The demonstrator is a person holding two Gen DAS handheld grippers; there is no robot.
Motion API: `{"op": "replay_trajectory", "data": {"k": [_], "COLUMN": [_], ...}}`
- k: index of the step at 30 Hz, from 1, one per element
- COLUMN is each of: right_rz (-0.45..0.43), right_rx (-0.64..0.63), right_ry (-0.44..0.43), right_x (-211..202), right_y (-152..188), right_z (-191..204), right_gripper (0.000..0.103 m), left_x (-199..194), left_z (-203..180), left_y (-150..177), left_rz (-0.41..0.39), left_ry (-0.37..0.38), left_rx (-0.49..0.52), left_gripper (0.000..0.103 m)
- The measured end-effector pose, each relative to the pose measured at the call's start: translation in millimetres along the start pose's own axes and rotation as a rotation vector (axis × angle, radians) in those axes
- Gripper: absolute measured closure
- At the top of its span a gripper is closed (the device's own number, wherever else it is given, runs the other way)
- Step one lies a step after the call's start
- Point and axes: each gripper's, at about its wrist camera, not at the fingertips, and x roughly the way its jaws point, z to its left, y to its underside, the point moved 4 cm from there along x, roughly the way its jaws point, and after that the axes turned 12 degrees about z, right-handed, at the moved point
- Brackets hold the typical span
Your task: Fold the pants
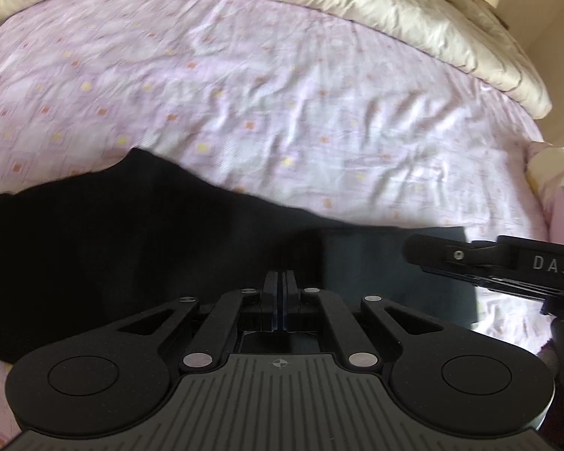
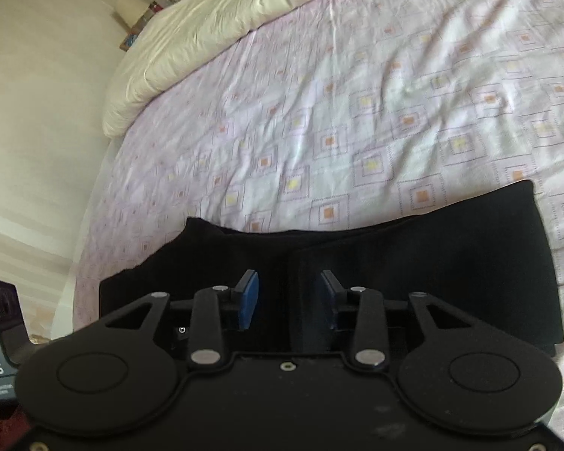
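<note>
Pants: black pants [image 2: 413, 263] lie folded on the bed [image 2: 357, 112].
Left hand-held gripper [image 1: 281, 282]: pinched together, possibly on cloth.
Right hand-held gripper [image 2: 289, 297]: parted, empty.
Advice: release gently, keeping edges aligned.

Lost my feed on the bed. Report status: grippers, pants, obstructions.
Left gripper shut, whether on cloth unclear. Right gripper open over the black pants, pads clear. Pants folded on the sheet. Nothing in the way.

Matte black plastic left gripper [image 1: 281, 293] is seen, with silver rivets and a ribbed grey plate. Blue pads are carried on the black right gripper's [image 2: 288, 300] fingers [image 2: 249, 297]; white "DAS" lettering is printed alongside.
</note>
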Motion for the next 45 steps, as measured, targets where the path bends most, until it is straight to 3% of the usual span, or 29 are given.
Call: {"op": "replay_trajectory", "data": {"k": [4, 7, 10, 13, 15, 16, 20, 24, 29, 32, 35, 41, 45], "right_rz": [-0.087, -0.081, -0.07, -0.048, 0.002, 0.031, 0.15, 0.137, 0.029, 0.053, 0.13, 0.152, 0.064], "right_rx": [0.087, 0.13, 0.121, 0.112, 0.082, 0.073, 0.002, 0.007, -0.053, -0.031, -0.051, -0.107, -0.095], "right_ry": [0.075, 0.206, 0.291, 0.3, 0.311, 0.309, 0.349, 0.331, 0.311, 0.307, 0.362, 0.405, 0.359], "right_x": [-34, -46, -52, -52, -41, -34, -4, -11, -32, -18, 7, 15, -11], "right_y": [-3, -9, -18, -23, -23, -19, 5, 4, -21, -39, -46, -51, -47], "right_z": [-40, -76, -102, -117, -122, -124, -126, -123, -106, -112, -120, -116, -108], "right_gripper": [0.066, 0.076, 0.079, 0.085, 0.098, 0.099, 0.1, 0.099, 0.094, 0.094, 0.096, 0.095, 0.081], "left_x": [11, 27, 40, 49, 52, 53, 63, 79, 84, 84, 85, 81, 63], "left_z": [-30, -49, -57, -64, -68, -69, -71, -63, -56, -58, -59, -60, -50], "left_y": [-11, -18, -21, -18, -13, -11, -4, 4, 8, 7, 7, 7, 13], "left_rz": [0.012, 0.049, 0.073, 0.099, 0.11, 0.116, 0.149, 0.209, 0.216, 0.217, 0.214, 0.215, 0.182], "left_ry": [0.041, 0.055, 0.039, 0.019, 0.012, 0.007, -0.02, -0.044, -0.027, -0.037, -0.046, -0.043, -0.066], "left_rx": [0.043, 0.053, 0.051, 0.07, 0.086, 0.093, 0.102, 0.065, 0.036, 0.048, 0.054, 0.034, -0.017], "left_gripper": [0.099, 0.099, 0.099, 0.099, 0.099, 0.099, 0.099, 0.099, 0.099, 0.099, 0.099, 0.1, 0.099]}}
